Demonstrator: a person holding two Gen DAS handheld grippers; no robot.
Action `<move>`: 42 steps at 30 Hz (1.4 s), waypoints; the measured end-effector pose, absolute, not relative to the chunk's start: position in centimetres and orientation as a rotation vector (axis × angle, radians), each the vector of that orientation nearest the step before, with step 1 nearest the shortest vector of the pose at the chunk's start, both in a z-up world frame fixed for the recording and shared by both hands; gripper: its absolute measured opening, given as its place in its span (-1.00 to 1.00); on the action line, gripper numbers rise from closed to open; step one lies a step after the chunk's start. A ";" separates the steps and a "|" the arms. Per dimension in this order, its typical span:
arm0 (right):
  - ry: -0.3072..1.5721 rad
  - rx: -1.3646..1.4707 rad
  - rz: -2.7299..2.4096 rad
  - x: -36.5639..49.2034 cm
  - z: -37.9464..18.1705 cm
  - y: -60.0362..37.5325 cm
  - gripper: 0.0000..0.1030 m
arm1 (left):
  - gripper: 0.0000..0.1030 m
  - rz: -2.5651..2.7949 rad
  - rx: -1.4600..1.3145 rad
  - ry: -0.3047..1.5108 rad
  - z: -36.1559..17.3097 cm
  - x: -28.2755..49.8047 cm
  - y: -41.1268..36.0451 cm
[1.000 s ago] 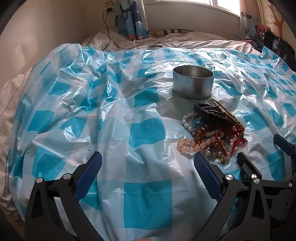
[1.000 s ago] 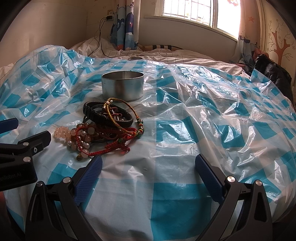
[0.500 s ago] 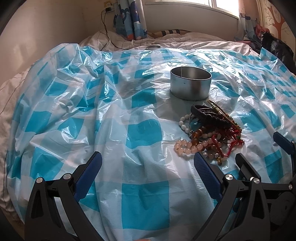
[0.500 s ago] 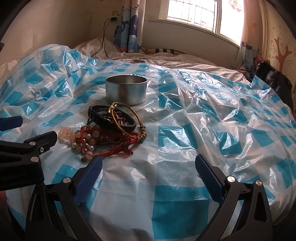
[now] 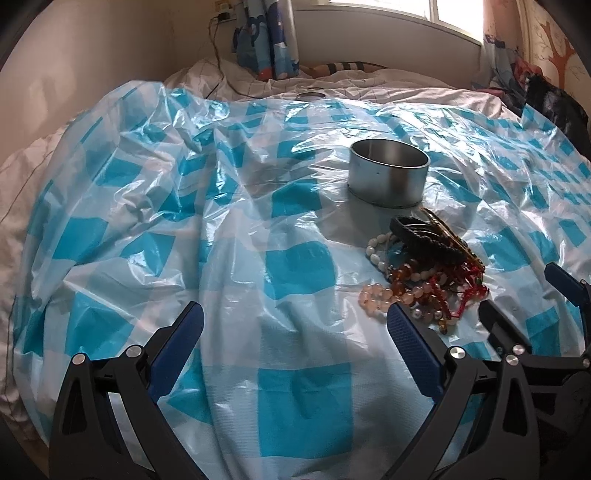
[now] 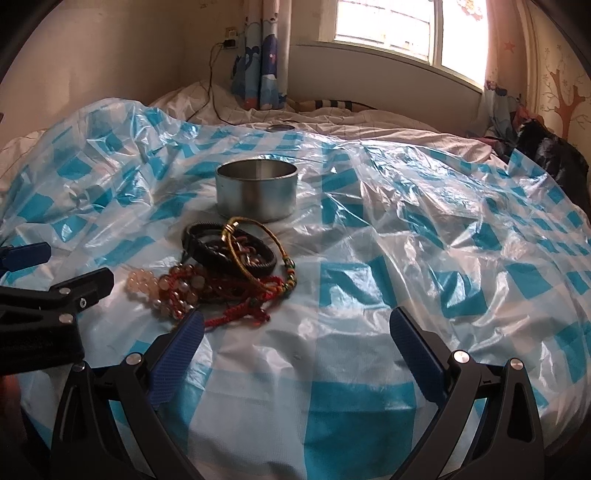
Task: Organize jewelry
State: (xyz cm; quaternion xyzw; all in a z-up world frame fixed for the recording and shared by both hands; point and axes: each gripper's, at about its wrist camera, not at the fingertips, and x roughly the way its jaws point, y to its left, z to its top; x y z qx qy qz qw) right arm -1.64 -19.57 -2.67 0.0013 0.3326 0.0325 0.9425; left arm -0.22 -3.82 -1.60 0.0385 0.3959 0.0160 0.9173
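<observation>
Jewelry pile [image 5: 424, 273]: a tangle of bracelets lying on the checked plastic sheet [image 5: 288, 266], just in front of the metal tin [image 5: 388, 176] — near it but not touching, as far as the left wrist view shows.
Left view, pile contents: a black braided band [image 5: 424, 236] on top at the far side, white beads [image 5: 376, 251] at the left edge, pale pink beads [image 5: 376, 297] nearest the camera, amber beads and red cord in between.
Left view, left gripper [image 5: 295, 336]: blue-padded fingers spread wide, nothing between them; the right-hand finger tip sits just beside the pink beads, and whether it touches them cannot be told.
Left view, right gripper [image 5: 528, 295]: seen from the side at the right edge, just beyond the pile, jaws apart.
Left view, tin: open-topped, upright, inside not visible.
Right view, jewelry pile [image 6: 221, 273]: left of centre, between the tin [image 6: 256, 194] and the camera.
Right view, top of pile: a gold-coloured cord bracelet [image 6: 258, 251] with small green and red beads lies across the black band [image 6: 229, 247]; red cord [image 6: 236, 314] trails toward the camera.
Right view, right gripper [image 6: 295, 339]: fingers spread — empty, its left-hand finger tip close to the red cord.
Right view, left gripper [image 6: 55, 273]: enters from the left edge, beside the pink beads [image 6: 142, 282].
Surroundings: a rumpled white bedspread [image 6: 369, 125] under the sheet, a patterned curtain [image 6: 258, 70] and a window [image 6: 388, 26] behind.
</observation>
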 end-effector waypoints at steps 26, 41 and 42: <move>0.838 -0.059 0.388 4.3 -1.1 -22.9 0.49 | 0.65 -0.458 -0.442 0.991 -2.4 10.9 -3.9; 0.862 -0.124 0.415 4.5 -2.2 -20.8 0.54 | -0.62 -0.468 -0.462 1.109 -4.8 12.3 -4.9; 0.860 -0.124 0.416 4.5 -2.2 -20.8 0.54 | -0.69 -0.466 -0.461 1.104 -4.7 12.2 -4.7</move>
